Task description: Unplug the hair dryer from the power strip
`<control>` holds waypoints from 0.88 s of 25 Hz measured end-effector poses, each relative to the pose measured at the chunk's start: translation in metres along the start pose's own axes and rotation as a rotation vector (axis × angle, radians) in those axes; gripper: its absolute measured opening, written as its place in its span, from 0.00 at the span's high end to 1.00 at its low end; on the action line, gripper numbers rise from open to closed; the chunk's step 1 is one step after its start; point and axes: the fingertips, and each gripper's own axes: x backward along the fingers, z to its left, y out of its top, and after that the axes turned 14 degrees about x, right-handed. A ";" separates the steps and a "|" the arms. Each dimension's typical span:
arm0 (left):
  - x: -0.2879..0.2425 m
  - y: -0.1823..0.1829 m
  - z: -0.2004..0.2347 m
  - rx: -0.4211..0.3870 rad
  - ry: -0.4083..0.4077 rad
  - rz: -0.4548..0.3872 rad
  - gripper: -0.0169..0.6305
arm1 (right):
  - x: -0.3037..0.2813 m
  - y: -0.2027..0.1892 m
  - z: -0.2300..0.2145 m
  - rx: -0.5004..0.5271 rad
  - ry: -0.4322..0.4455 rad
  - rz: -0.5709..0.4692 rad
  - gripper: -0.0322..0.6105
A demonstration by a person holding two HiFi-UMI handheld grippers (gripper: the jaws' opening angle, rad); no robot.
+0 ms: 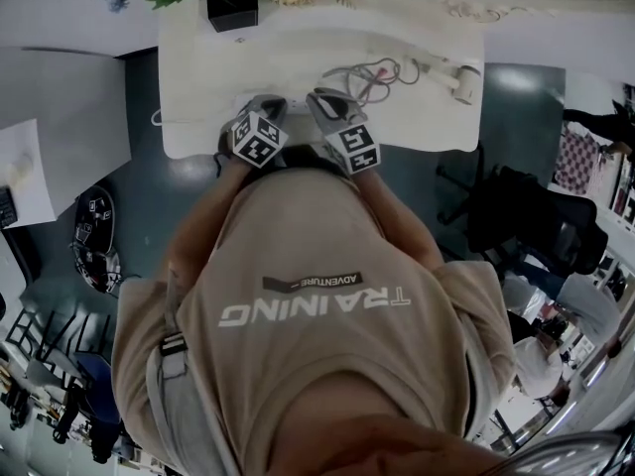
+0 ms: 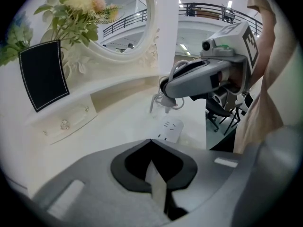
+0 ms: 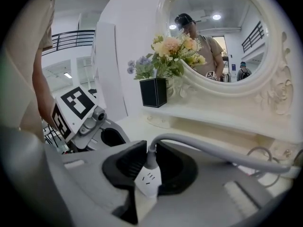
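Tabletop (image 3: 135, 123), plug (image 3: 151, 159) within right tool (image 3: 148, 167)

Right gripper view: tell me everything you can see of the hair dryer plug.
The plug is small, pale grey and plastic-looking. It stands upright, seated in the white power strip, whose socket slots show just below it. A thick grey cable leaves its top and curves off to the right. The right gripper is closed round it, a dark pad against each side.

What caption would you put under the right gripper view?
Right gripper clamped on the plug seated in the white power strip, mirror and flowers behind.
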 end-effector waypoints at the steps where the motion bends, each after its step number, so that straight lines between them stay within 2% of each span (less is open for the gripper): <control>1: 0.001 0.000 0.000 0.002 -0.003 0.001 0.97 | 0.003 0.003 0.000 -0.006 0.006 -0.011 0.84; 4: 0.003 0.002 -0.004 0.031 -0.028 -0.009 0.97 | 0.017 0.011 -0.004 -0.021 0.020 -0.052 0.84; 7: 0.010 0.011 0.001 0.112 -0.033 -0.049 0.97 | 0.028 0.022 -0.011 -0.012 0.020 -0.119 0.84; 10: 0.025 0.021 0.008 0.154 -0.024 -0.091 0.97 | 0.037 0.034 -0.018 -0.006 0.017 -0.168 0.84; 18: 0.088 0.066 0.013 0.246 -0.029 -0.290 0.97 | 0.062 0.065 -0.038 -0.009 0.025 -0.261 0.84; 22: 0.115 0.096 0.015 0.253 -0.007 -0.389 0.97 | 0.074 0.085 -0.052 0.006 0.019 -0.318 0.84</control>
